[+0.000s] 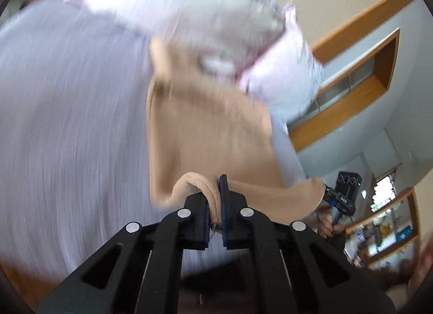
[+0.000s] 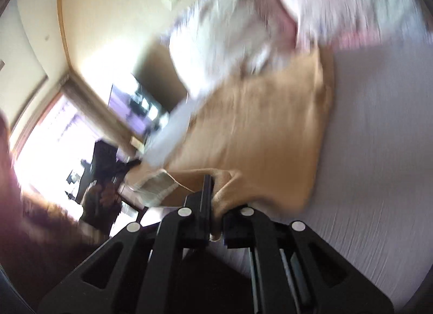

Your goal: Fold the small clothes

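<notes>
Small garment (image 1: pixel 205 135) mid-frame on the sheet (image 1: pixel 67 124), pile of clothes (image 1: pixel 216 16) above it in the frame, shelf (image 1: pixel 351 84) at right

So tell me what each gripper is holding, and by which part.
Both hold the tan garment. The left gripper pinches a rolled, hemmed edge at one corner; the right gripper pinches a bunched edge at another. The blur hides which part of the garment each is.

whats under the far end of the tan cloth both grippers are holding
The tan cloth garment hangs from the left gripper and right gripper over a pale lavender sheet. A white patterned garment lies at its far end. Any overlap is blurred.
</notes>
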Motion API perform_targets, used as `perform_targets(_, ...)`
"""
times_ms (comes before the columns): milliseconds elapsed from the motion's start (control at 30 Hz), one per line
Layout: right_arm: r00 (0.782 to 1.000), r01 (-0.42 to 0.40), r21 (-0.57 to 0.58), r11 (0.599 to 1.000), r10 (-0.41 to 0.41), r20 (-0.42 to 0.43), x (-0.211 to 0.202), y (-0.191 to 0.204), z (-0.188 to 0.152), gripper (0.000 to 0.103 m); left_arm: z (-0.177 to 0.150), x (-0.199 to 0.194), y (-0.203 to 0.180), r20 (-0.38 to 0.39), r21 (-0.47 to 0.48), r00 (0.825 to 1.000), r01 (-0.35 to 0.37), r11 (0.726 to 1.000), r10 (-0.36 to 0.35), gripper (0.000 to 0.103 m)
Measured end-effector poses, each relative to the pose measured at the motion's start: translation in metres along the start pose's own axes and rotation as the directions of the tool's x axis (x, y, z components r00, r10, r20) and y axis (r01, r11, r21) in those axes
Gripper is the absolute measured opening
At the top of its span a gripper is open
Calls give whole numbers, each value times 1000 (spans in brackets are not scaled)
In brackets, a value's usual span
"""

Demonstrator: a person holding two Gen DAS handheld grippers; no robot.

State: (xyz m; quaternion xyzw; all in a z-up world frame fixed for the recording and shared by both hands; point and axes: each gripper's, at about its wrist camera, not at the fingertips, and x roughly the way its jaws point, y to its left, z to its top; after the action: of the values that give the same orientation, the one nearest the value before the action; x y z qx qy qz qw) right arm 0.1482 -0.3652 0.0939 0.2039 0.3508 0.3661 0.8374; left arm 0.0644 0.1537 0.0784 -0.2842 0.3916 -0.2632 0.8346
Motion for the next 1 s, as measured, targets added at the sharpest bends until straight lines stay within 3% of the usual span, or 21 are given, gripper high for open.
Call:
perform_targets(67, 995, 22, 42, 999, -25, 92, 24, -17, 48, 6, 44, 22, 1, 44, -8, 998, -33, 999, 33, 5)
perform_targets(133, 991, 46, 113, 993, -60, 121, 52, -43, 84, 6, 92, 57, 7, 65, -38, 995, -79, 996, 82, 5)
perform_targets(200, 982, 129, 214, 968, -155, 110, 93, -77, 119, 6, 136, 102, 17, 67, -51, 984, -161, 986, 164, 5)
perform_targets(300, 958, 251, 333, 909, -281, 46, 133, -125, 141, 6, 173, 156, 36, 24, -84, 971, -236, 968, 239, 5)
perform_targets(400, 945, 282, 441, 852, -326, 27, 154, -160, 146, 6, 196, 189, 48, -6, -105, 964, -266, 958, 267, 5)
perform_targets(500, 942, 286, 505, 814, -334, 6, 161, -175, 144, 9, 207, 200, 56, -20, -144, 968, -249, 958, 249, 5)
perform_targets(567, 945, 288, 526, 801, -327, -20, 166, -182, 142, 29, 211, 201, 65, -24, -192, 977, -214, 958, 214, 5)
perform_targets(600, 950, 275, 526, 805, -312, -19, 169, -184, 142, 46, 210, 199, 73, -19, -237, 984, -178, 955, 178, 5)
perform_targets(700, 952, 276, 484, 830, -304, -22, 175, -178, 146, 67, 209, 191, 82, 7, -302, 993, -109, 947, 116, 7)
perform_targets(833, 943, 315, 425, 849, -332, -37, 178, -166, 152, 83, 209, 179, 83, 53, -335, 997, -34, 941, 55, 8)
perform_targets(867, 934, 339, 415, 844, -354, -42, 174, -163, 151, 84, 209, 176, 83, 65, -336, 997, -26, 941, 51, 11)
perform_targets(933, 936, 335, 419, 844, -348, -47, 178, -168, 154, 88, 209, 160, 87, 131, -346, 985, -62, 936, 113, 32)
perform_targets(967, 939, 332, 422, 844, -340, -57, 179, -168, 153, 89, 209, 148, 88, 192, -360, 972, -60, 931, 137, 57)
perform_targets(1000, 939, 332, 422, 844, -338, -62, 184, -165, 154, 89, 208, 137, 91, 236, -379, 959, -57, 924, 156, 73)
